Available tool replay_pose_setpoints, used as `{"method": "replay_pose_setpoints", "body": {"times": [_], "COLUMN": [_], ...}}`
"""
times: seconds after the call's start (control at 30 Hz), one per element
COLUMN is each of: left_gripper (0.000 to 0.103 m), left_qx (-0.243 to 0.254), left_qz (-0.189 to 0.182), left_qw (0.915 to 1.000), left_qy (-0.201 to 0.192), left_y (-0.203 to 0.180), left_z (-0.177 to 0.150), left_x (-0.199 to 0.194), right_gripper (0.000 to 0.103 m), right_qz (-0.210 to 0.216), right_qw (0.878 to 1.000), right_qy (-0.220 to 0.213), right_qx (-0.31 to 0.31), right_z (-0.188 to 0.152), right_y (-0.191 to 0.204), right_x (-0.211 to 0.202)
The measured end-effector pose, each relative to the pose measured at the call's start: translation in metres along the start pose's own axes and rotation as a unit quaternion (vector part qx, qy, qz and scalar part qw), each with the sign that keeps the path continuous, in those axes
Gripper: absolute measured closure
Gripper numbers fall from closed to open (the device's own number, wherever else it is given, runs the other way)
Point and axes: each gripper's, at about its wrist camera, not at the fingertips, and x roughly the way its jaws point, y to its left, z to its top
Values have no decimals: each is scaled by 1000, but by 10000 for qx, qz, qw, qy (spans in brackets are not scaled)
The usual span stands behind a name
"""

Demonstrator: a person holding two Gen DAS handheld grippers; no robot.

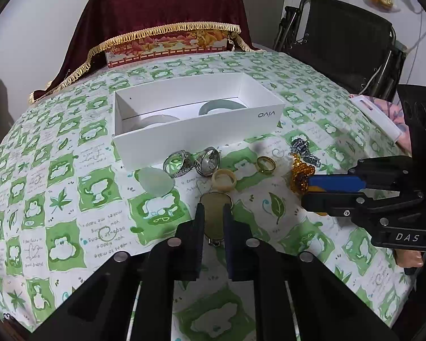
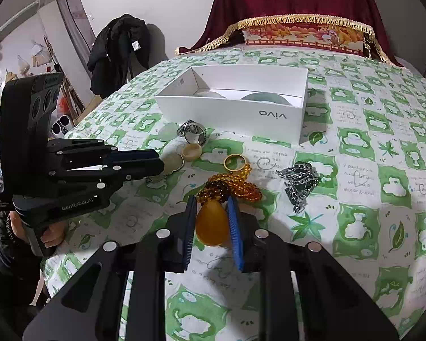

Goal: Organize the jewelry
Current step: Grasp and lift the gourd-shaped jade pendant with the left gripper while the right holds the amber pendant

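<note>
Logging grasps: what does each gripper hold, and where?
Left gripper: oval pendant by its long sides. Right gripper: amber pendant by its sides.

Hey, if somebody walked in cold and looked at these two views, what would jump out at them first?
Probably the white box mid-table on the green-and-white patterned tablecloth, with two pale jade bangles inside. In front of it lies loose jewelry: silver rings, a gold ring and a silver chain. Closest up, the right gripper straddles an amber egg-shaped pendant on its amber bead string, while the left gripper straddles a yellowish oval pendant.
</note>
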Motion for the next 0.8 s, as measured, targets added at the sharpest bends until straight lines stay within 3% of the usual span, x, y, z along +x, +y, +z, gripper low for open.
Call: {"method": "replay_pose_setpoints", "body": {"times": [0.13, 0.23, 0.27, 0.33, 0.4, 0.43, 0.5, 0.8], "left_gripper": [86, 45, 44, 44, 52, 56, 75, 76], "left_qx": [187, 371, 430, 447, 308, 297, 328, 321], "left_qz": [130, 372, 437, 469, 307, 308, 303, 515], "left_qw": [9997, 9986, 9981, 9975, 9987, 9987, 9988, 9982], "left_qy": [53, 24, 34, 268, 274, 261, 221, -20], "left_y": [-8, -14, -16, -15, -10, -10, -12, -16], "left_z": [-1, 1, 3, 7, 11, 11, 9, 3], "left_x": [3, 5, 7, 20, 23, 23, 21, 6], "right_gripper": [82, 82, 82, 82, 82, 82, 82, 82], "right_qz": [2, -2, -2, -9, -13, -13, -6, -18], "right_qw": [10000, 10000, 10000, 10000, 9999, 9999, 9999, 9998], "right_qy": [26, 47, 54, 55, 48, 43, 25, -84], "right_qx": [13, 36, 41, 58, 88, 106, 148, 158], "right_z": [0, 0, 0, 0, 0, 0, 1, 0], "right_y": [-1, -1, -1, -1, -2, -3, -5, -5], "right_x": [1, 2, 2, 2, 1, 1, 0, -4]}}
